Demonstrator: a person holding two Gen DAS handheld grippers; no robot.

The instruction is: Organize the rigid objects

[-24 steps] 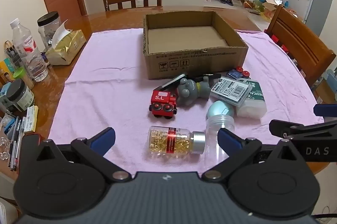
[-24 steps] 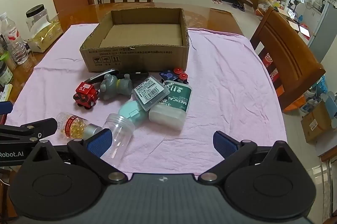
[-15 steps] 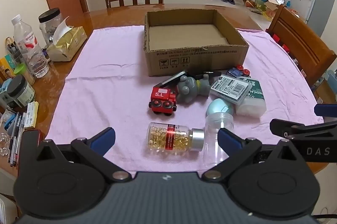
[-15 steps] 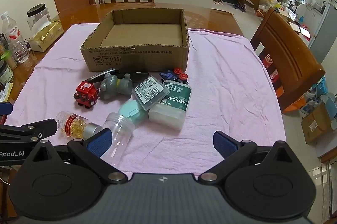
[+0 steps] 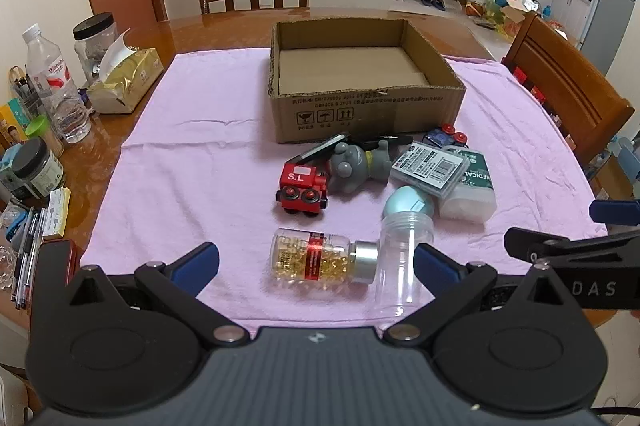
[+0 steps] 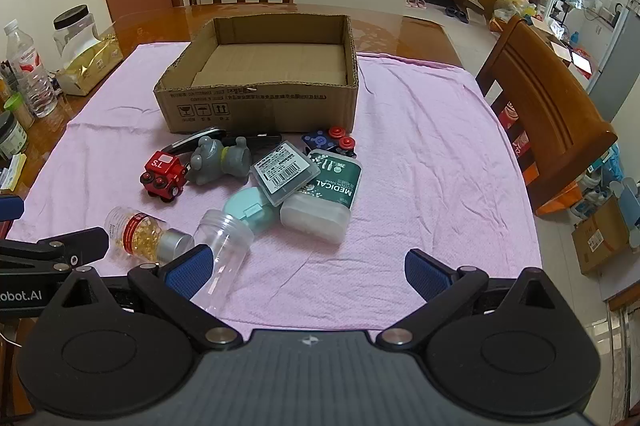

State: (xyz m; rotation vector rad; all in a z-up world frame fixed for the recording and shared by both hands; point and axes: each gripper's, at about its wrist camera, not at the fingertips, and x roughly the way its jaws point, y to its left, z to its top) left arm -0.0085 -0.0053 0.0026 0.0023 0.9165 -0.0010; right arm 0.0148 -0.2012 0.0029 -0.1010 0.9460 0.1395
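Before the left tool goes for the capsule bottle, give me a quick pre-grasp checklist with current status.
1. Left tool open, nothing held: ok.
2. Right tool open, nothing held: ok.
3. Capsule bottle lying on its side between the left tool's fingers' line: ok.
4. Bottle free of neighbours: not ok, its cap meets the clear jar.
5. Cardboard box has room: ok.
6. Bottle cap tight: cannot tell.
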